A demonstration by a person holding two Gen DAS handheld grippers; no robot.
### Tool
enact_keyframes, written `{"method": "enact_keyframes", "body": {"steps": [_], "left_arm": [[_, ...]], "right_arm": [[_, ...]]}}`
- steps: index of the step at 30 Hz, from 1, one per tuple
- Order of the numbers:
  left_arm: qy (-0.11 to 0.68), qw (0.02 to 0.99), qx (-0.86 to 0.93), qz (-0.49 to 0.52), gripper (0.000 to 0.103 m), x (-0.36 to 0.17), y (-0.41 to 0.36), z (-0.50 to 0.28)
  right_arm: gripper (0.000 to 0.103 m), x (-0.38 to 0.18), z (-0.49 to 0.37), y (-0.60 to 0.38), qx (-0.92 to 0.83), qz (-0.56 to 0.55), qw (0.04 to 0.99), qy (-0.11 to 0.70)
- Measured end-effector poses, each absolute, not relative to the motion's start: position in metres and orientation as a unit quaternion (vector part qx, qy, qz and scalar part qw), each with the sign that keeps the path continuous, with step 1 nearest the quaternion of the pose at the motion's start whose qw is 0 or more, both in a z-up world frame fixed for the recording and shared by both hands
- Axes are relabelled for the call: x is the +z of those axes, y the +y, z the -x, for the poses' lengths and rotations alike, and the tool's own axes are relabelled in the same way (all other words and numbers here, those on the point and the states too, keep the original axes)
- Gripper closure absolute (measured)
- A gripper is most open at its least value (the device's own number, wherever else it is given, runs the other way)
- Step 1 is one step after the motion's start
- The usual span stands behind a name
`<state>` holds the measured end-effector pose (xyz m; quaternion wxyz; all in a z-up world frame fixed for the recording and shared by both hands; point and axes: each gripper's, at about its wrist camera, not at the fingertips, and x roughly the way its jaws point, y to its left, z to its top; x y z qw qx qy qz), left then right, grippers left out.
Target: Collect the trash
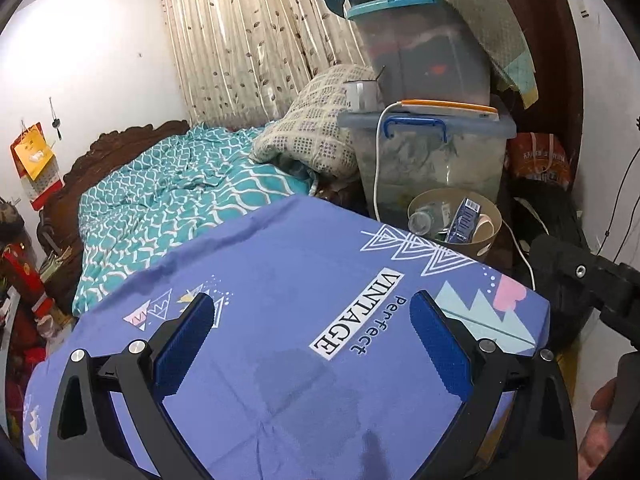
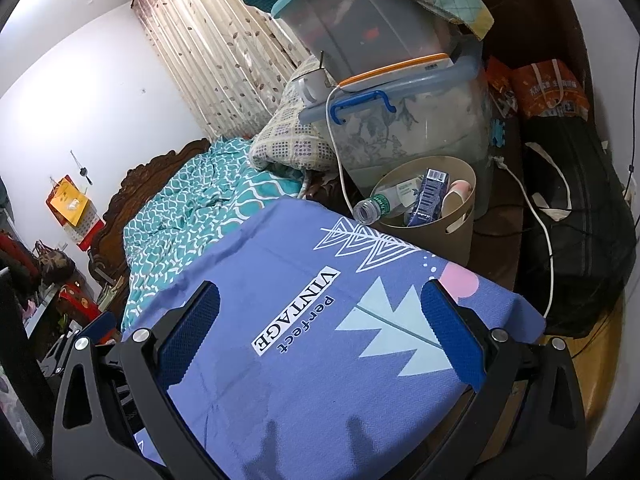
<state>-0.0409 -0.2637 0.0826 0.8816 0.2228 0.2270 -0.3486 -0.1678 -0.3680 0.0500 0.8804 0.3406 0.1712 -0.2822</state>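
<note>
Bedroom clutter sits all around a worktop covered by a purple printed cloth (image 2: 280, 280). Nothing lies on the cloth now. Just past its far edge stands a round tan plastic trash bin (image 2: 460, 232), already holding a clear plastic bottle (image 2: 376, 206), a blue carton (image 2: 428, 196) and a paper cup (image 2: 456, 196). The left gripper (image 1: 312, 340) and right gripper (image 2: 320, 332) hover over the cloth, fingers wide apart and empty. The job looks nearly done or finished.

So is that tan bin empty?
No. The tan bin holds a clear plastic bottle, a blue carton and a cup.
</note>
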Motion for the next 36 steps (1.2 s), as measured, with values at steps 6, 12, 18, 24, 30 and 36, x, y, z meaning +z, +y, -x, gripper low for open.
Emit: {"method": "enact_keyframes", "body": {"steps": [6,12,18,24,30,36], "left_arm": [[0.236,0.88,-0.352,-0.216,0.009,0.081,-0.26,0.036],[0.252,0.872,-0.358,-0.221,0.009,0.076,-0.261,0.034],[0.262,0.869,-0.356,-0.223,0.009,0.07,-0.26,0.032],[0.269,0.866,-0.357,-0.224,0.009,0.068,-0.261,0.031],[0.273,0.864,-0.357,-0.225,0.009,0.066,-0.262,0.031],[0.274,0.864,-0.357,-0.227,0.009,0.065,-0.263,0.031]], "right_arm": [[0.003,0.05,0.168,-0.367,-0.282,-0.341,0.88,0.172],[0.003,0.048,0.165,-0.363,-0.28,-0.341,0.88,0.176],[0.003,0.047,0.164,-0.363,-0.279,-0.341,0.88,0.177],[0.003,0.047,0.164,-0.363,-0.279,-0.341,0.88,0.177],[0.003,0.047,0.163,-0.363,-0.279,-0.341,0.88,0.177],[0.003,0.047,0.164,-0.363,-0.279,-0.341,0.88,0.177]]}}
